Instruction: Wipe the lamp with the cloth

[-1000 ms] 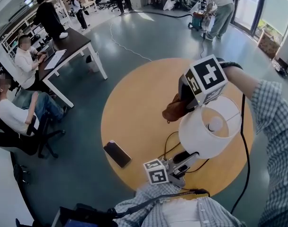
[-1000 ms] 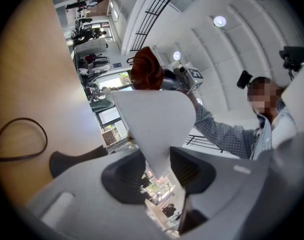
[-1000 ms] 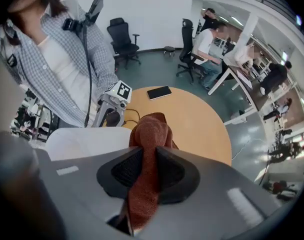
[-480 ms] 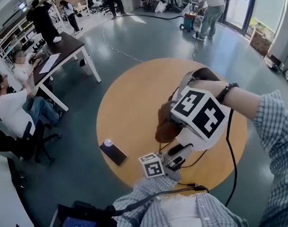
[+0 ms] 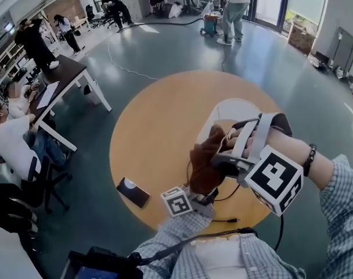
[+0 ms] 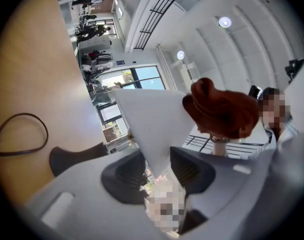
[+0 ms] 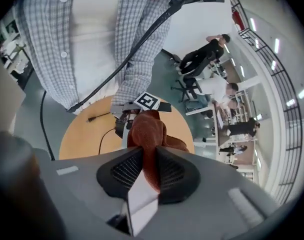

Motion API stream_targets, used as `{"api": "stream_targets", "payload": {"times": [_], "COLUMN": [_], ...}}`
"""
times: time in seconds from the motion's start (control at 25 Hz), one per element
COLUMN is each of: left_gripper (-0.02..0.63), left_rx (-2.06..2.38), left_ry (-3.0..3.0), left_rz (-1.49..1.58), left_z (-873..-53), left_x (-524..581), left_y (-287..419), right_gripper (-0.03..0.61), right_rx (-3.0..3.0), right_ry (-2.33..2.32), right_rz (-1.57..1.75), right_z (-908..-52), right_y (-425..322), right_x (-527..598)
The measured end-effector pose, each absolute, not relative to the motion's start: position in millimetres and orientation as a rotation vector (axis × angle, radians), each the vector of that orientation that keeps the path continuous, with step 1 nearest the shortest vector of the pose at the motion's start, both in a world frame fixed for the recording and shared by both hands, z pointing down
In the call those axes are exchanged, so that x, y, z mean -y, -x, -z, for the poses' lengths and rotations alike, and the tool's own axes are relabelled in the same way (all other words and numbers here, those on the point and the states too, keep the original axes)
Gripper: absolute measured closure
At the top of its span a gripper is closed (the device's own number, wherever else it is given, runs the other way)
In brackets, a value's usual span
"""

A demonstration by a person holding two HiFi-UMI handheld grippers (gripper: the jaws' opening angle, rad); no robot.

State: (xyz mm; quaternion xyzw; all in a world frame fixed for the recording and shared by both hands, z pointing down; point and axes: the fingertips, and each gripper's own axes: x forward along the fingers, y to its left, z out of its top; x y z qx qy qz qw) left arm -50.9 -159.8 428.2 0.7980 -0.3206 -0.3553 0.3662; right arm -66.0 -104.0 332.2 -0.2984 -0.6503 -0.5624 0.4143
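Note:
A white lamp shade (image 5: 234, 112) stands over the round wooden table (image 5: 153, 138). My right gripper (image 5: 222, 163) is shut on a rust-brown cloth (image 5: 204, 164), which lies bunched against the near left side of the shade. In the right gripper view the cloth (image 7: 148, 134) is pinched between the pads, with a white strip under it. My left gripper (image 5: 202, 199) sits low at the table's near edge, below the shade. In the left gripper view the white lamp (image 6: 152, 129) narrows down between its pads, and the cloth (image 6: 222, 109) hangs above to the right.
A dark phone (image 5: 133, 192) lies on the table's near left. The lamp's black cable (image 5: 223, 220) runs along the near edge and loops on the tabletop (image 6: 19, 134). People sit at a desk (image 5: 54, 77) on the far left; others stand further back.
My right gripper has swung with the cloth from the far top of the shade round to its near left side, its marker cube now close to me. The left gripper has stayed put.

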Motion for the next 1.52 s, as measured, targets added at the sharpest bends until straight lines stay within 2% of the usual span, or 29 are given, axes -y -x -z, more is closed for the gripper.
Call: {"api": "stream_targets", "payload": {"times": [0.64, 0.88, 1.28, 1.52], "left_gripper": [0.457, 0.449, 0.433, 0.433], "left_rx": [0.779, 0.779, 1.004, 1.206], "left_ry": [-2.045, -2.063, -2.286, -2.642], "left_rz": [0.897, 0.877, 0.476, 0.133], "left_z": [-430, -434, -446, -384], "left_x": [154, 145, 108, 109], "left_y": [60, 67, 90, 115], "right_gripper": [0.5, 0.5, 0.5, 0.502], "right_rx": [2.126, 2.346, 2.573, 2.61], "right_ry": [0.116, -0.041, -0.196, -0.205], "right_rz": [0.91, 0.667, 0.418, 0.369], "right_z": [-366, -394, -399, -405], "right_y": [-23, -20, -28, -28], "right_x": [125, 133, 136, 134]}}
